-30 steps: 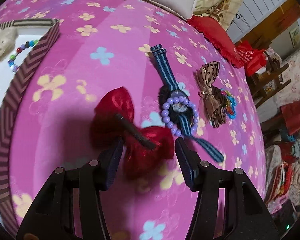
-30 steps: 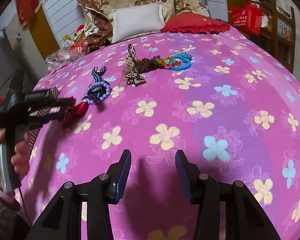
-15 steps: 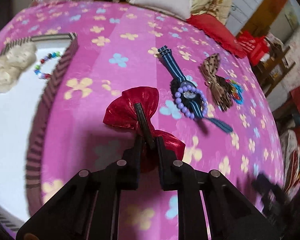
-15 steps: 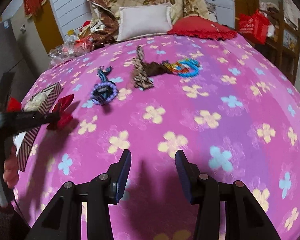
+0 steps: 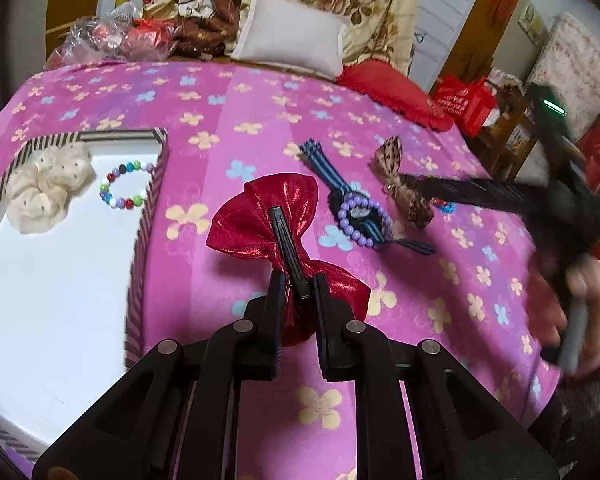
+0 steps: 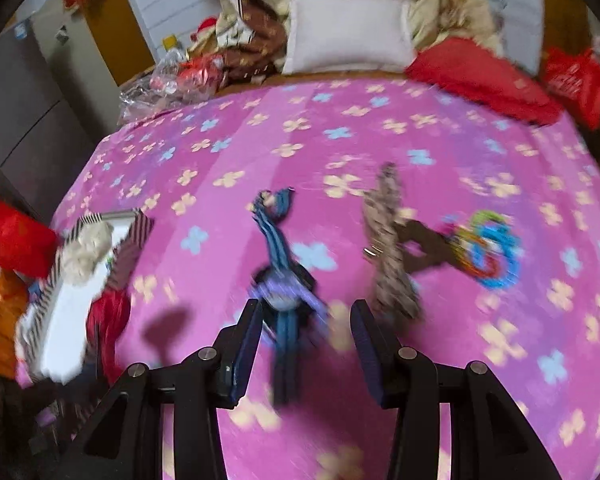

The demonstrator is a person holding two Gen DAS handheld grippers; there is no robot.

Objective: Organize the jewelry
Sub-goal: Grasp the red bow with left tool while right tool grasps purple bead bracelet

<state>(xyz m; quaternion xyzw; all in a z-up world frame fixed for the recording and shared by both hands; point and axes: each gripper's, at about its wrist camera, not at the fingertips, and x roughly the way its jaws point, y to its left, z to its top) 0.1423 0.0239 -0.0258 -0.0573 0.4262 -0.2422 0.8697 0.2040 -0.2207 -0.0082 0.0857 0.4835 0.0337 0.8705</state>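
My left gripper [image 5: 298,286] is shut on the black clip of a shiny red bow [image 5: 274,220] and holds it above the pink flowered bedspread, right of the striped box [image 5: 140,240]. The box holds a cream scrunchie [image 5: 46,188] and a multicoloured bead bracelet [image 5: 124,190]. My right gripper [image 6: 304,320] is open, low over a blue striped watch [image 6: 278,248] with a purple bead bracelet [image 6: 284,292] on it. A leopard bow [image 6: 390,248] and a bright bead bracelet [image 6: 486,248] lie to its right. The right wrist view is blurred.
A white pillow [image 5: 290,42] and a red cushion [image 5: 388,88] lie at the far edge of the bed. Crumpled plastic bags [image 5: 112,40] sit at the far left. A red bag [image 5: 464,102] and wooden furniture stand beyond the right edge.
My left gripper closed on the red bow's clip and lifted it off the bedspread. My right gripper moved left and forward to over the watch and purple bracelet.
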